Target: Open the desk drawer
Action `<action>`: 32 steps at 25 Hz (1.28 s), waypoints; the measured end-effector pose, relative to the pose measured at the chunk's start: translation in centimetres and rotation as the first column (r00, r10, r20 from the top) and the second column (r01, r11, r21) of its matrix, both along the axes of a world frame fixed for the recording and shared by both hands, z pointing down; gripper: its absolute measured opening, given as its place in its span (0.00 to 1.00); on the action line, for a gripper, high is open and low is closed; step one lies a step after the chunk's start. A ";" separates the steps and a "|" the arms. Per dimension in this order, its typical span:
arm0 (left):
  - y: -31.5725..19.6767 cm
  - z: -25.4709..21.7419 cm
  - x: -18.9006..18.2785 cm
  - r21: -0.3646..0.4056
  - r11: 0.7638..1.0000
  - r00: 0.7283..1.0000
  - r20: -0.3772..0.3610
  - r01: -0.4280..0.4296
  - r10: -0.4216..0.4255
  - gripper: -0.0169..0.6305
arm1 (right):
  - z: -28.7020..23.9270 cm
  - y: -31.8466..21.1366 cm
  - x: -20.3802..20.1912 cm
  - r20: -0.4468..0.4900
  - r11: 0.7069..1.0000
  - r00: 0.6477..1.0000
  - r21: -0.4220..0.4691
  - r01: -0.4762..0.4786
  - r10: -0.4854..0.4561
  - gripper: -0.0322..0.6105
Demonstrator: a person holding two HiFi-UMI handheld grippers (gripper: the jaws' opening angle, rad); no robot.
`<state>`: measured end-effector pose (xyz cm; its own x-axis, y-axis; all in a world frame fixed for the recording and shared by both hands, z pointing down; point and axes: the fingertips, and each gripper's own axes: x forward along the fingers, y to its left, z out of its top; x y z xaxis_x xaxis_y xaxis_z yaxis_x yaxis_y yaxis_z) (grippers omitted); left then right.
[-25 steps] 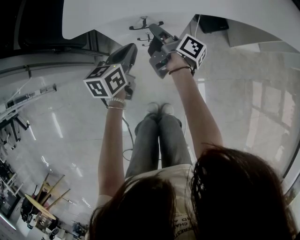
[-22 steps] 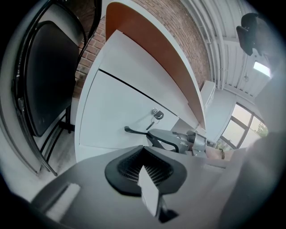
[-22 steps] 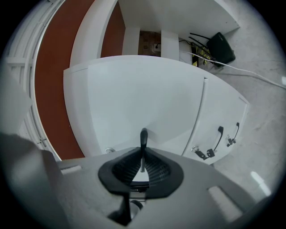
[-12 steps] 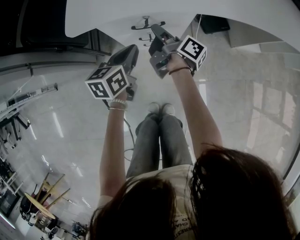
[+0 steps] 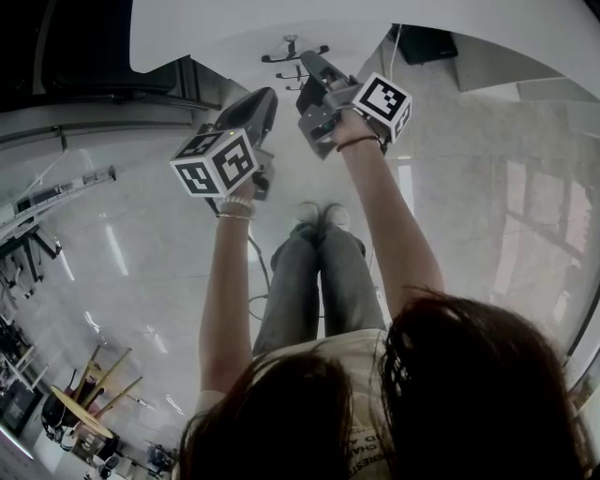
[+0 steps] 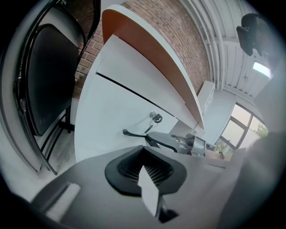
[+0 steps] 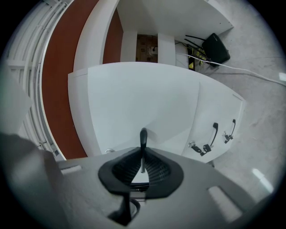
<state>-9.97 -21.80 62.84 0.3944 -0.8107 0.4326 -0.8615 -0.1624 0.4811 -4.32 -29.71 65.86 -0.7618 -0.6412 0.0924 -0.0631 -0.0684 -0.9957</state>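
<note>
The white drawer front (image 7: 143, 98) fills the right gripper view, with its thin black handle (image 7: 143, 138) running straight into the jaws. My right gripper (image 7: 142, 172) is shut on that handle. In the left gripper view the same handle (image 6: 132, 133) sticks out below a key in its lock (image 6: 156, 117), and the right gripper (image 6: 178, 142) clamps it from the right. In the head view the right gripper (image 5: 309, 61) reaches under the white desk top (image 5: 375, 23). My left gripper (image 5: 258, 98) hangs just to its left, touching nothing. Its jaws (image 6: 149, 188) look shut and empty.
A black folding chair (image 6: 44, 80) stands left of the drawer unit. Another white front with two black handles (image 7: 214, 132) and keys is to the right. A black object (image 7: 216, 47) and a white cable (image 7: 250, 74) lie on the floor. The person's legs (image 5: 314, 272) are below the grippers.
</note>
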 end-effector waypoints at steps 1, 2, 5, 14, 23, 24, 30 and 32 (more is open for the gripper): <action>0.1 0.0 0.0 0.000 1.000 1.000 0.000 -0.001 0.001 0.02 | 0.0 0.1 0.0 -0.001 1.000 1.000 -0.001 0.000 0.000 0.09; 0.1 -0.1 0.0 -0.001 1.000 1.000 0.000 -0.002 0.002 0.02 | 0.0 0.2 0.0 -0.002 1.000 1.000 -0.003 0.000 0.000 0.09; 0.6 0.0 0.3 -0.003 1.000 1.000 -0.002 -0.003 0.003 0.02 | 0.0 0.6 0.3 -0.001 1.000 1.000 -0.006 -0.005 0.005 0.09; 1.1 -0.2 0.7 -0.001 1.000 1.000 0.000 -0.010 0.010 0.02 | 0.0 1.2 0.7 -0.006 1.000 1.000 -0.005 -0.010 0.010 0.09; 1.9 -0.3 1.0 0.001 1.000 1.000 -0.001 -0.011 0.011 0.02 | 0.0 2.5 1.3 0.005 1.000 1.000 -0.008 -0.021 0.021 0.09; 1.9 -0.3 1.1 0.000 1.000 1.000 -0.002 -0.012 0.012 0.02 | 0.1 2.4 1.3 0.005 1.000 1.000 -0.012 -0.024 0.024 0.09; 2.2 -0.4 1.4 -0.002 1.000 1.000 -0.004 -0.013 0.013 0.02 | 0.1 2.4 1.4 -0.002 0.999 0.999 -0.028 -0.033 0.033 0.09; 2.3 -0.5 1.4 -0.003 1.000 1.000 -0.003 -0.012 0.012 0.02 | 0.1 2.5 1.4 0.000 0.999 0.999 -0.037 -0.038 0.038 0.09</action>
